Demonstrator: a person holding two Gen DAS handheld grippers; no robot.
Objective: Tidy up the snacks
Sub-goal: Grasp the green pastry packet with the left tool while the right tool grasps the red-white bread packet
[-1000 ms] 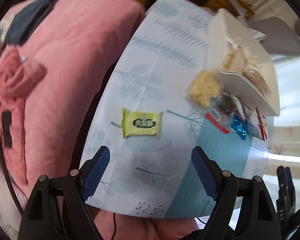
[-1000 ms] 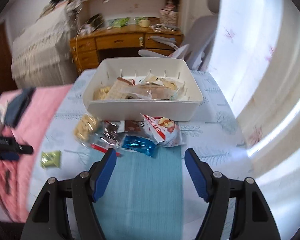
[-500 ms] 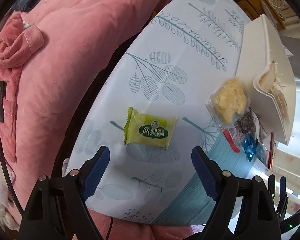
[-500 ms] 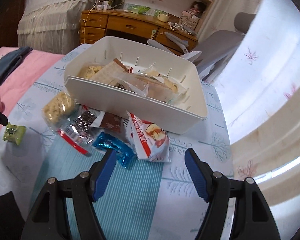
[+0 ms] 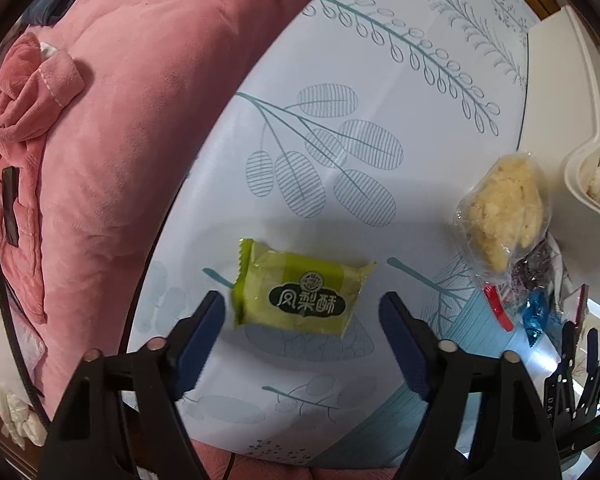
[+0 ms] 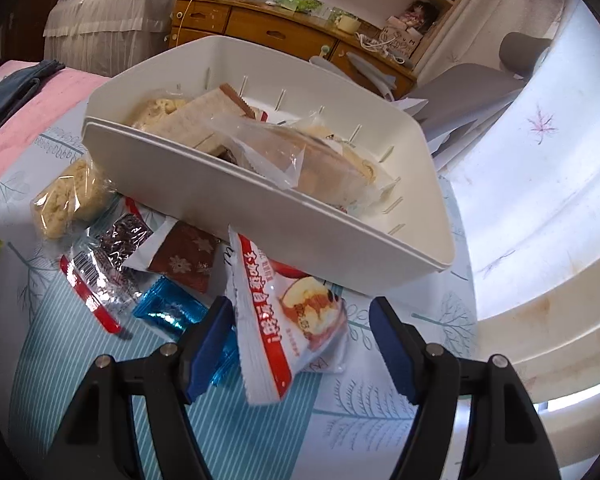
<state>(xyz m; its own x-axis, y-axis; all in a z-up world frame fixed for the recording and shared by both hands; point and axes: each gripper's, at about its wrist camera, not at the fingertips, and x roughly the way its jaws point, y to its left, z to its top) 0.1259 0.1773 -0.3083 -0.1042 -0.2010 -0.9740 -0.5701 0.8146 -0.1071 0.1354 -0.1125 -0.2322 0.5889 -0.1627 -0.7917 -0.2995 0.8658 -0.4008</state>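
Note:
A green pineapple-cake packet (image 5: pixel 298 296) lies flat on the leaf-print tablecloth. My left gripper (image 5: pixel 302 310) is open, its blue pads on either side of the packet, just above it. A red-and-white cake packet (image 6: pixel 288 320) lies in front of the white bin (image 6: pixel 260 208). My right gripper (image 6: pixel 302 320) is open with this packet between its pads. The bin holds several wrapped snacks. A clear bag of yellow crumbly snack (image 6: pixel 70 200), a brown packet (image 6: pixel 186 254), a blue foil packet (image 6: pixel 168 310) and a red-striped clear wrapper (image 6: pixel 90 284) lie by the bin's near wall.
A pink blanket (image 5: pixel 112 120) lies along the table's left edge. The yellow snack bag (image 5: pixel 504 212) and the bin's corner (image 5: pixel 576 160) show in the left wrist view. A wooden dresser (image 6: pixel 284 28) and a grey chair (image 6: pixel 476 88) stand behind the table.
Both grippers have moved closer and lower. The green packet now sits between the left pads, and the red-and-white packet now sits between the right pads. Nothing was gripped.

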